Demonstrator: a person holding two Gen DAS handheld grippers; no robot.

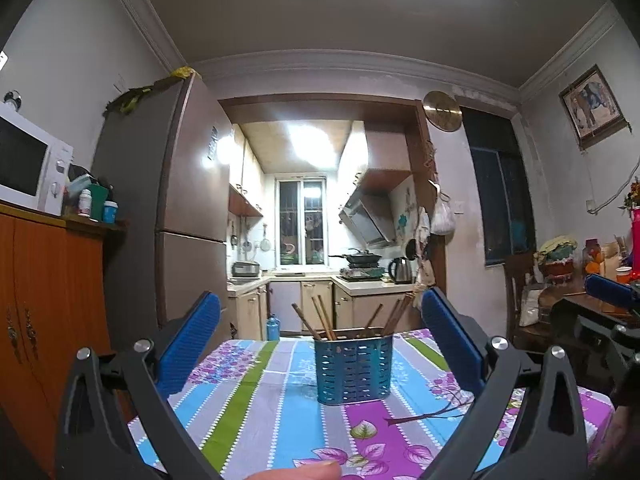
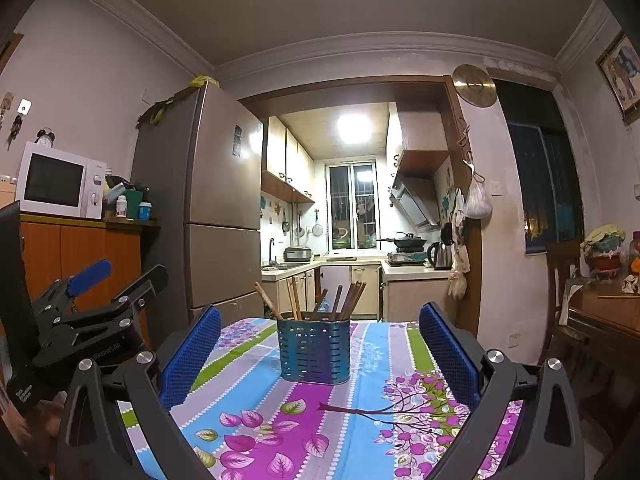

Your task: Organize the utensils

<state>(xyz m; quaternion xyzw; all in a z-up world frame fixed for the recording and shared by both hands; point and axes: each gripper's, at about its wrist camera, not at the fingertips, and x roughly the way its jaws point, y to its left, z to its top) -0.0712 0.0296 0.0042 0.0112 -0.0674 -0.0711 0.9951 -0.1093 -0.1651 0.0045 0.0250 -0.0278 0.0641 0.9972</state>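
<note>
A blue perforated utensil holder (image 1: 354, 368) stands upright on the striped floral tablecloth (image 1: 256, 408), with several brown chopsticks (image 1: 322, 322) leaning out of its top. My left gripper (image 1: 320, 336) is open above the near side of the table, holding nothing, the holder straight ahead between its blue pads. In the right wrist view the holder (image 2: 314, 350) and its chopsticks (image 2: 348, 300) sit ahead, slightly left of centre. My right gripper (image 2: 320, 348) is open and holds nothing. The left gripper's body (image 2: 92, 320) shows at that view's left edge.
A fridge (image 2: 224, 208) stands beyond the table's far left corner, with an orange cabinet (image 2: 80, 256) and microwave (image 2: 60, 180) beside it. A dark wooden side table (image 2: 608, 320) with jars is on the right. A fingertip (image 1: 304, 472) shows at the bottom edge.
</note>
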